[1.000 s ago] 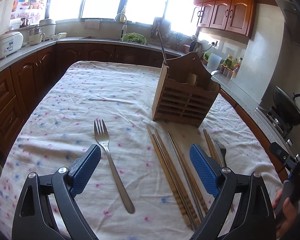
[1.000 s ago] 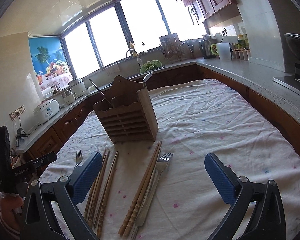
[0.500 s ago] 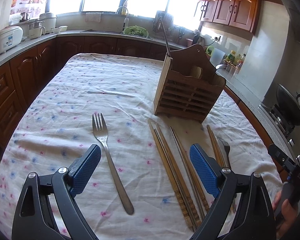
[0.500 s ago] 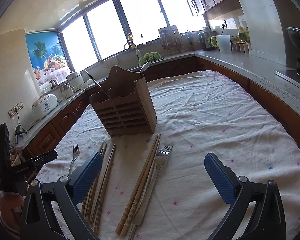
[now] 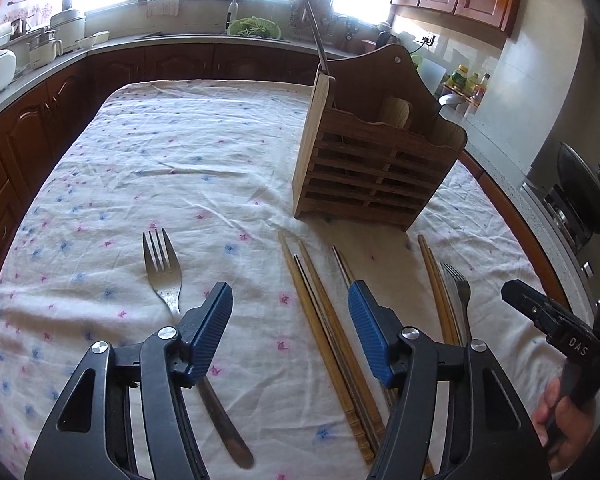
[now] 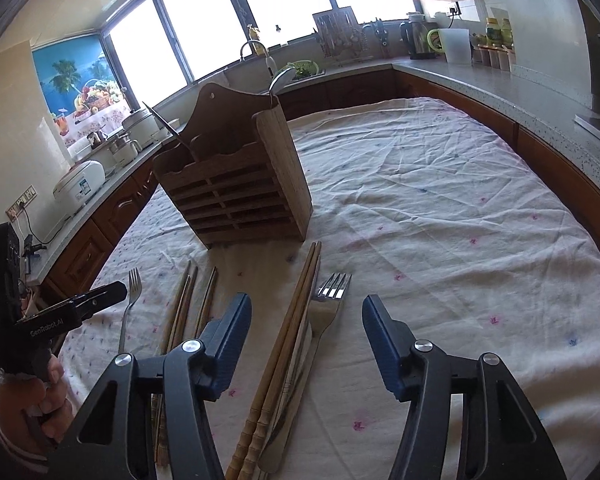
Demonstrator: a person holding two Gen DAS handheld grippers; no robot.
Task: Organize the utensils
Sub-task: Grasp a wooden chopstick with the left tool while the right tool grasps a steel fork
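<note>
A wooden utensil holder point(image 5: 374, 164) point(image 6: 236, 192) stands on the cloth-covered table, with a spoon point(image 6: 281, 80) and a thin utensil in it. In the left wrist view a fork point(image 5: 164, 276) lies at the left, several wooden chopsticks point(image 5: 324, 336) in the middle, and a chopstick pair with a second fork point(image 5: 456, 292) at the right. My left gripper point(image 5: 290, 332) is open, low over the cloth between the fork and the chopsticks. My right gripper point(image 6: 306, 340) is open over the chopstick pair point(image 6: 288, 336) and second fork point(image 6: 328, 304).
The flowered tablecloth point(image 5: 160, 160) covers the whole table. Dark wood cabinets and a grey counter point(image 6: 500, 84) ring the table, with a rice cooker point(image 6: 80, 184), sink and kettle. A wok point(image 5: 584, 196) sits on the stove at the right.
Both grippers have moved forward and lower toward the utensils and holder. Both have narrowed somewhat but stay open and empty.
</note>
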